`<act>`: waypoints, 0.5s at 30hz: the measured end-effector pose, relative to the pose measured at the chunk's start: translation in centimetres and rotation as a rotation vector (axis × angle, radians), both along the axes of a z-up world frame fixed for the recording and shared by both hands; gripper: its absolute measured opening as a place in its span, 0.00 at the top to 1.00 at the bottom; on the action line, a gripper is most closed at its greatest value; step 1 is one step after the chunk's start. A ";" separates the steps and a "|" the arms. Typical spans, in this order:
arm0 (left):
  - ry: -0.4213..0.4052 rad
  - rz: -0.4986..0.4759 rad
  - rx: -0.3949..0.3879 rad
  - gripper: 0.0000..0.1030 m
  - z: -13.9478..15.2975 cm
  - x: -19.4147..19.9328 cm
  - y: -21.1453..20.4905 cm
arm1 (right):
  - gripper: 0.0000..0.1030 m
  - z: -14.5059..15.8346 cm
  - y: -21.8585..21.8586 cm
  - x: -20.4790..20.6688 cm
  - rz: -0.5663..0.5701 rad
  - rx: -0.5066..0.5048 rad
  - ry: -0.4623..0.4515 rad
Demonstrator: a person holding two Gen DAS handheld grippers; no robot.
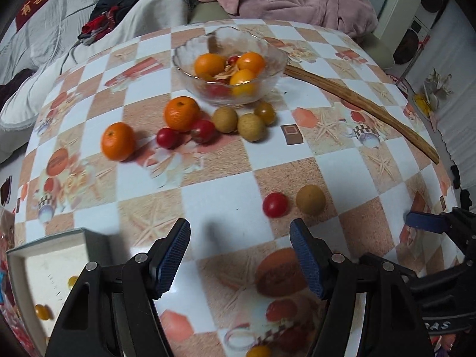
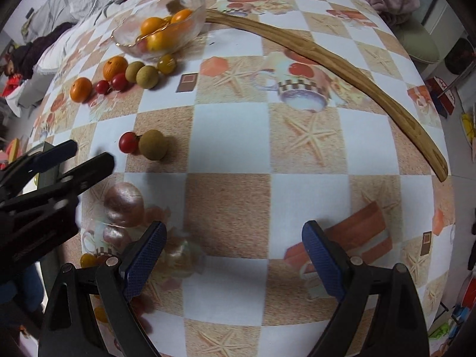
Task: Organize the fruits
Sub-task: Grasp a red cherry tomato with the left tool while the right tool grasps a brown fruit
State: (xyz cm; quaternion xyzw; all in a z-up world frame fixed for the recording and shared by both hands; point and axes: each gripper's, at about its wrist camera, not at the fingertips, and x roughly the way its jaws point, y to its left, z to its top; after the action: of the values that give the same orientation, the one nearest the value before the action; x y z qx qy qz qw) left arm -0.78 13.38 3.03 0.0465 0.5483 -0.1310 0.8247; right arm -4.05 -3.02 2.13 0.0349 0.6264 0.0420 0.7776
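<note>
A glass bowl [image 1: 267,47] with oranges and cherry tomatoes stands at the far side of the table; it also shows in the right wrist view [image 2: 190,3]. In front of it lie two oranges [image 1: 118,141], two red tomatoes [image 1: 167,137], two longans [image 1: 250,127] and a yellow tomato [image 1: 264,113]. Nearer, a red tomato [image 1: 275,204] and a longan [image 1: 310,200] lie together, also in the right wrist view [image 2: 129,142]. My left gripper [image 1: 240,254] is open and empty just short of them. My right gripper [image 2: 233,257] is open and empty over the table.
A long wooden stick [image 2: 327,56] curves across the table's right side. A white box [image 1: 44,270] with small yellow tomatoes sits at the near left. A yellow tomato [image 2: 88,260] lies by my right gripper's left finger. Bedding and clothes lie beyond the table.
</note>
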 end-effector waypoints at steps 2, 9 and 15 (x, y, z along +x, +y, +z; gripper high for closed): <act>0.003 -0.006 0.004 0.31 -0.4 0.3 -0.5 | 0.09 0.0 -1.1 -0.1 -0.007 0.011 0.002; 0.006 -0.016 0.014 0.32 -1.4 1.3 -1.6 | 0.09 -0.1 -2.4 -0.8 -0.002 0.043 -0.002; -0.006 -0.016 0.035 0.48 -1.6 1.5 -2.3 | 0.09 0.0 -2.3 -0.2 0.018 0.061 -0.013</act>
State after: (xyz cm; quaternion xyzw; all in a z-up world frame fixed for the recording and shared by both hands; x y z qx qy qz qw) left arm 0.70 11.07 1.46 0.0656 0.5477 -0.1279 0.8242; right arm -4.28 -5.30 2.15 0.0526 0.6200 0.0681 0.7799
